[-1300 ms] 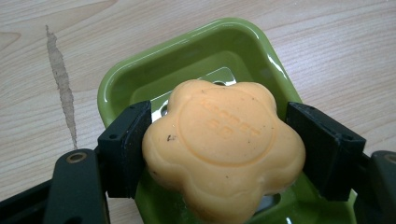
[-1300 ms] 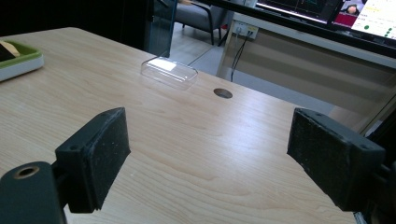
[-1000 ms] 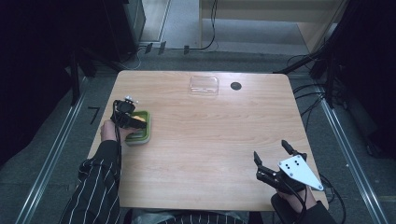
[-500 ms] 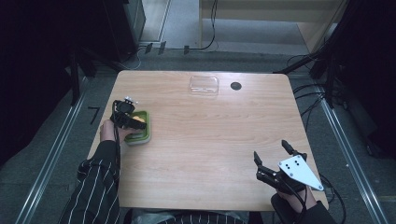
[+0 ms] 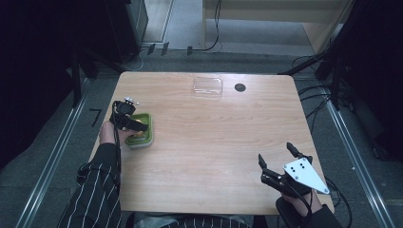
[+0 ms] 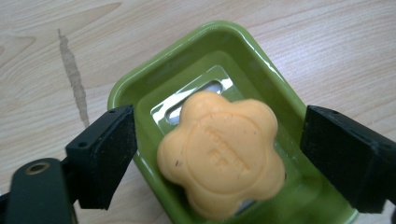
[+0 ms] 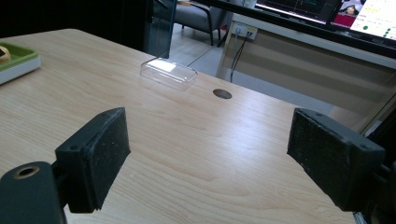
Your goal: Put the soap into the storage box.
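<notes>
Hidden in the high view: most of the orange flower-shaped soap (image 6: pixel 221 151), covered by the left gripper (image 5: pixel 134 124) and the hand behind it, with just a sliver of orange showing. Cut off at the bottom edge of the left gripper view: the near end of the green soap dish (image 6: pixel 261 60) and the lower rim of the soap. Hard to read: the raised lettering pressed into the soap's face. Partly covered too: the shiny metal insert (image 6: pixel 205 91) under the soap.

Soap lying in the dish at about 9 o'clock on the tabletop (image 5: pixel 214 142), near the left edge. Left gripper over the dish, jaws just opened, pads clear of the soap on both sides, soap between them and released.

Right gripper (image 5: pixel 277 160) at about 5 o'clock, near the front edge, jaws spread wide around nothing. Clear plastic lid (image 5: pixel 207 87) at 12 o'clock, just beside a dark round hole (image 5: pixel 240 87).
</notes>
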A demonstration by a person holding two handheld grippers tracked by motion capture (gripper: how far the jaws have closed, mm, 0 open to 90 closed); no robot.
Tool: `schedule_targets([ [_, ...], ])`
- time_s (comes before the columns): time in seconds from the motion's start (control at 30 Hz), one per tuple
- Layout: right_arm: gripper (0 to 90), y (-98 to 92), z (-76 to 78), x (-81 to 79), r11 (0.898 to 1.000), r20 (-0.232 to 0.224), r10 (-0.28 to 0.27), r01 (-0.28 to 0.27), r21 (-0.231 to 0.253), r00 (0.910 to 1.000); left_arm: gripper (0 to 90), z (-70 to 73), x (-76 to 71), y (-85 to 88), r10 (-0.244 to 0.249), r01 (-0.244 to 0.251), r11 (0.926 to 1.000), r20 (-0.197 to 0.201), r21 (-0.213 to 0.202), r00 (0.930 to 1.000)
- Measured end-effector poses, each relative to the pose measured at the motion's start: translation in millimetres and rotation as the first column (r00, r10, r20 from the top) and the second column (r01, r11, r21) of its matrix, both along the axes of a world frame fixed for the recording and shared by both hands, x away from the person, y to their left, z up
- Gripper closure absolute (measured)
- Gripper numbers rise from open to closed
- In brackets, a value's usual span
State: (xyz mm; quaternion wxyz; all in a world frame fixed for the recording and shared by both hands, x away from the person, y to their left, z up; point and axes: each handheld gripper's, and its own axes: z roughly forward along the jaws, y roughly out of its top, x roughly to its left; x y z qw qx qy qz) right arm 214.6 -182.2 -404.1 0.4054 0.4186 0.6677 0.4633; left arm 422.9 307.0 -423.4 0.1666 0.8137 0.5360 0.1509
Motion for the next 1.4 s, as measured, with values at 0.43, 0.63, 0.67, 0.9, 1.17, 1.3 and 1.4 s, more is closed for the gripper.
schedule_targets([
  [0.43,13.3,0.0,0.1,-0.3,1.0,-0.001,-0.002,0.002,0.003,1.0,3.5,3.8,-16.9,3.8,0.018,-0.014,0.9992,-0.098,0.037,0.9951],
  [0.63,13.3,-0.3,0.1,-0.4,1.0,-0.001,-0.003,0.003,0.005,1.0,2.1,5.1,-26.8,2.9,0.018,-0.01,0.9981,-0.127,0.061,0.9918],
  [0.67,13.3,-0.2,0.1,-0.6,1.0,-0.002,-0.004,0.004,0.007,1.0,1.8,5.0,-28.6,2.8,0.017,-0.009,0.9983,-0.134,0.057,0.9908],
  [0.9,13.3,-0.3,0.1,-0.7,1.0,-0.001,-0.003,0.003,0.007,1.0,1.6,3.7,-43.8,1.8,-0.001,0.012,0.9974,-0.158,0.07,0.9874],
  [1.17,13.3,-0.4,0.2,-0.8,1.0,-0.001,-0.005,0.005,0.008,1.0,1.6,2.0,-62.3,1.1,-0.01,0.025,0.9962,-0.173,0.083,0.9849],
  [1.3,13.3,-0.3,0.1,-0.8,1.0,-0.001,-0.003,0.003,0.007,1.0,1.6,-0.4,-71.7,0.1,-0.016,0.033,0.9955,-0.184,0.089,0.9827],
  [1.4,13.3,-0.3,0.2,-0.8,1.0,-0.001,-0.003,0.003,0.008,1.0,1.6,-1.0,-77.8,-1.1,-0.022,0.041,0.9948,-0.193,0.093,0.9809],
])
